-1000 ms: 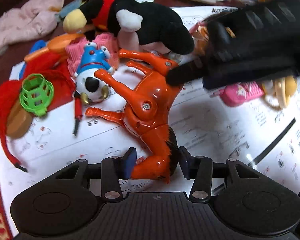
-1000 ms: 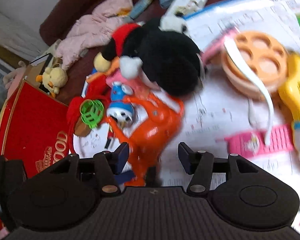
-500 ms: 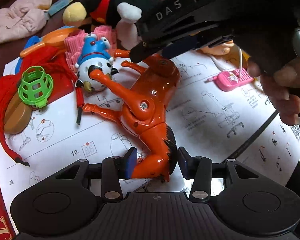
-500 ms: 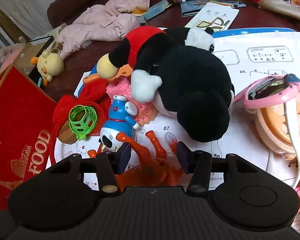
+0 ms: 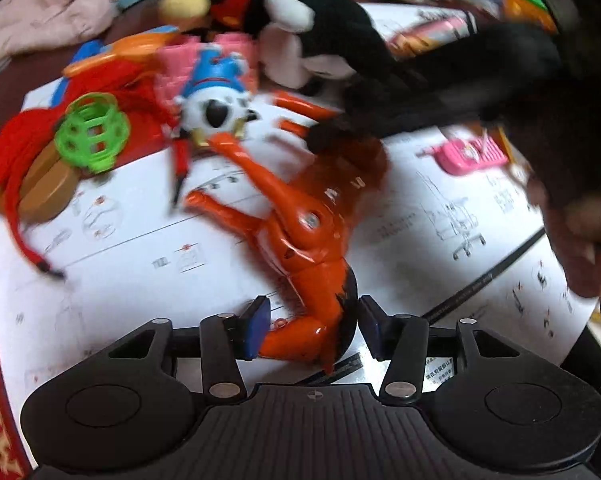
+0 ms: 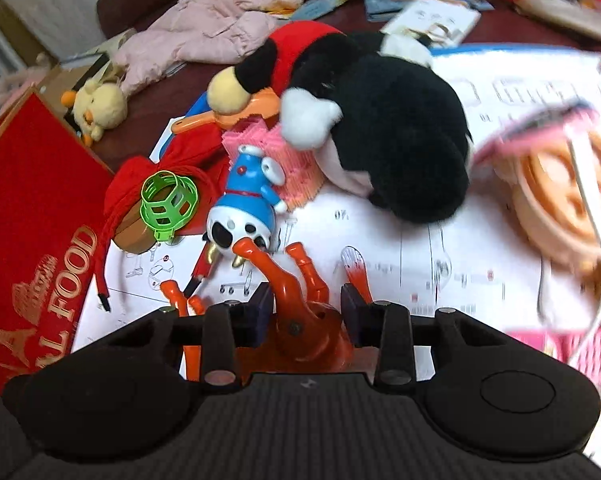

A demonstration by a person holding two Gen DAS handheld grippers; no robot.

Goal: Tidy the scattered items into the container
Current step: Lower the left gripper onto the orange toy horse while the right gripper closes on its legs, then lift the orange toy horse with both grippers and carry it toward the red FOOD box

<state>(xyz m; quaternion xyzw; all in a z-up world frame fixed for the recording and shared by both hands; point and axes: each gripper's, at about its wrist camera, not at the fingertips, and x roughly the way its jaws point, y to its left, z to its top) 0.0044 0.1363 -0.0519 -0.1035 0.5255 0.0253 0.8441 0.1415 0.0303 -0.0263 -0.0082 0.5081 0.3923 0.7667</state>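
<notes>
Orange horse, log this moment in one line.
left gripper: just opening, horse between | right gripper: just closing, horse between | horse on paper

Around one orange toy horse (image 5: pixel 308 232) lie one black plush toy (image 6: pixel 384 132), one blue-and-white figure (image 6: pixel 244 208), one green lattice ball (image 6: pixel 168 200), one yellow plush chick (image 6: pixel 100 108) and one red box (image 6: pixel 32 232).

Warm, even indoor light, no hard shadows; specular glare on the orange toy horse (image 5: pixel 308 236). Left wrist view is motion-blurred throughout, worst from 12 to 3 o'clock. Right wrist view smears at 3 o'clock; fisheye bends both frames' edges.
</notes>
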